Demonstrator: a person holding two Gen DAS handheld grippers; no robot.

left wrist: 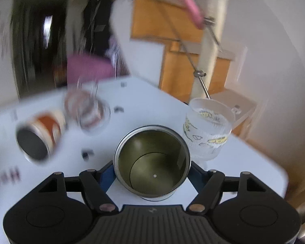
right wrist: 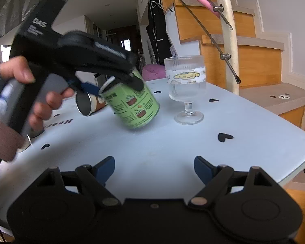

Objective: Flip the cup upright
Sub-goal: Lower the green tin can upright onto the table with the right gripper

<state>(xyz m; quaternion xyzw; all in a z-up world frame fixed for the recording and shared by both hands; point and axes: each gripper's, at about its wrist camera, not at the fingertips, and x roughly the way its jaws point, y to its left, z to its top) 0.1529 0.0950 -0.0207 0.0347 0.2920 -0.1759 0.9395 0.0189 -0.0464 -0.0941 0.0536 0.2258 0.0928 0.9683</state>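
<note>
My left gripper (left wrist: 152, 167) is shut on a green metal cup (left wrist: 152, 160); its open mouth faces the left wrist camera and shows a dull gold inside. In the right wrist view the same green cup (right wrist: 135, 105) hangs tilted just above the pale blue table (right wrist: 152, 142), held near its rim by the left gripper (right wrist: 120, 81). My right gripper (right wrist: 154, 167) is open and empty, low over the table's near edge.
A stemmed glass (right wrist: 186, 89) stands upright right of the green cup, also in the left wrist view (left wrist: 207, 130). An orange-and-white cup (right wrist: 89, 103) lies on its side behind it. A blurred clear glass (left wrist: 87, 109) sits farther back. Wooden stairs (right wrist: 244, 46) rise behind the table.
</note>
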